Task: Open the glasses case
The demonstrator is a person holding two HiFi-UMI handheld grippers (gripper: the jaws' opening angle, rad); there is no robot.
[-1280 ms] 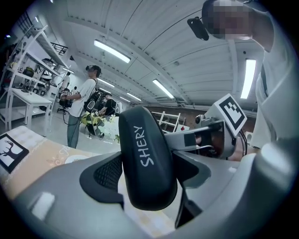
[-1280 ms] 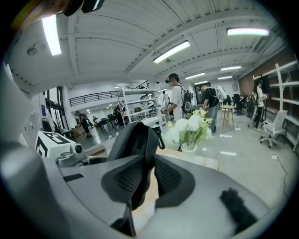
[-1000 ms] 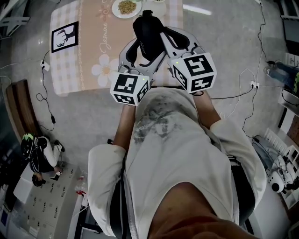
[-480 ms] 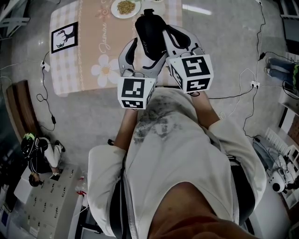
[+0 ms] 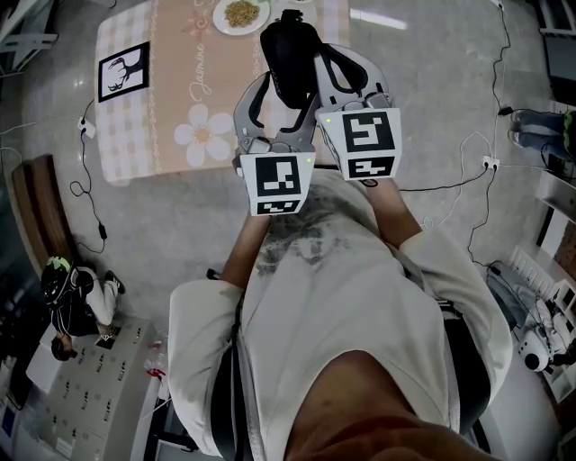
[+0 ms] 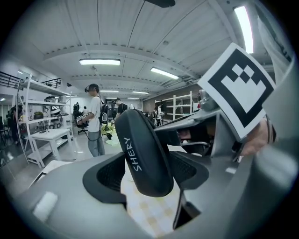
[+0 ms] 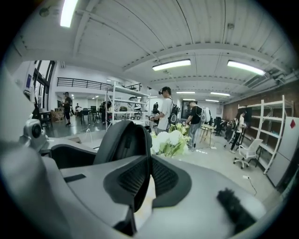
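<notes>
A black oval glasses case [image 5: 288,49] with white lettering is held in the air over the table's near edge. In the left gripper view the glasses case [image 6: 142,154] stands tilted between both pads of my left gripper [image 6: 150,173], which has just been closing; the pads touch its two sides. My right gripper [image 7: 148,176] is nearly closed on a thin edge of the glasses case [image 7: 120,142], whose body rises to the left of its pads. In the head view my left gripper [image 5: 281,101] grips from below and my right gripper [image 5: 322,70] from the right.
Beneath the hands lies a table with a pink chequered cloth [image 5: 171,108], a plate of food [image 5: 243,13] at its far edge and a black deer card [image 5: 124,70] at the left. White flowers [image 7: 170,140] stand beyond the case. Cables [image 5: 90,194] trail on the floor.
My left gripper has rolled, its marker cube swinging right under the case, and its jaws have come in around the case. The case has tipped more upright. The right gripper keeps its hold.
</notes>
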